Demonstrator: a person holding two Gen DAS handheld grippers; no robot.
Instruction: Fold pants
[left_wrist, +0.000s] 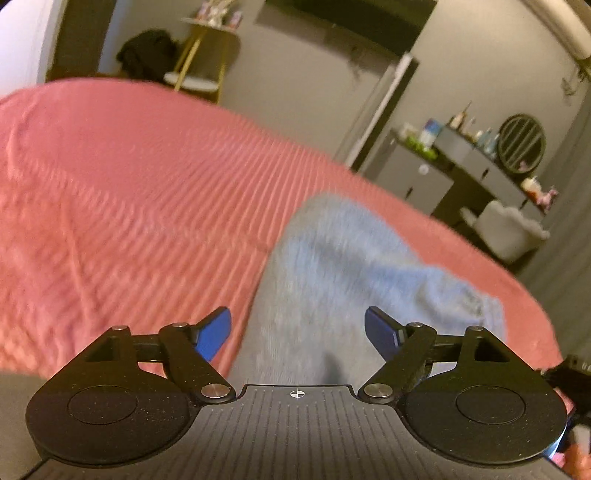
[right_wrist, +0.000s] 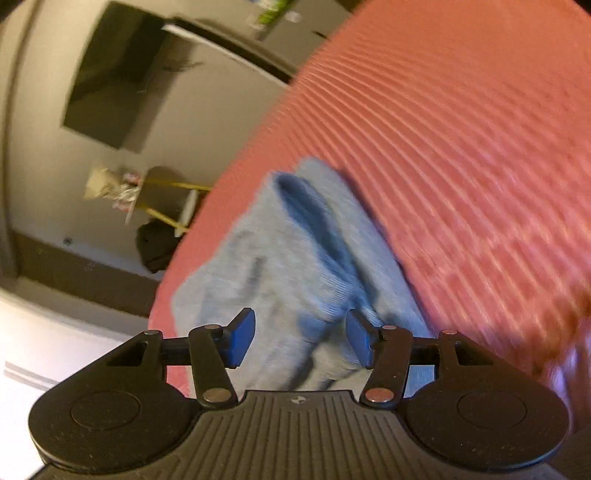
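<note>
Light blue-grey pants lie in a bunched heap on a pink ribbed bedspread. My left gripper is open above the near end of the pants, its blue pads wide apart with nothing between them. In the right wrist view the pants show a dark fold or opening running along them, on the bedspread. My right gripper is open, its jaws standing either side of the near part of the cloth, and I cannot tell whether they touch it. Both views are blurred.
Beyond the bed in the left wrist view stand a grey dresser with bottles and a round mirror, a white chair, and a gold-legged side table with dark clothing. A dark wall panel and the bed's edge show in the right wrist view.
</note>
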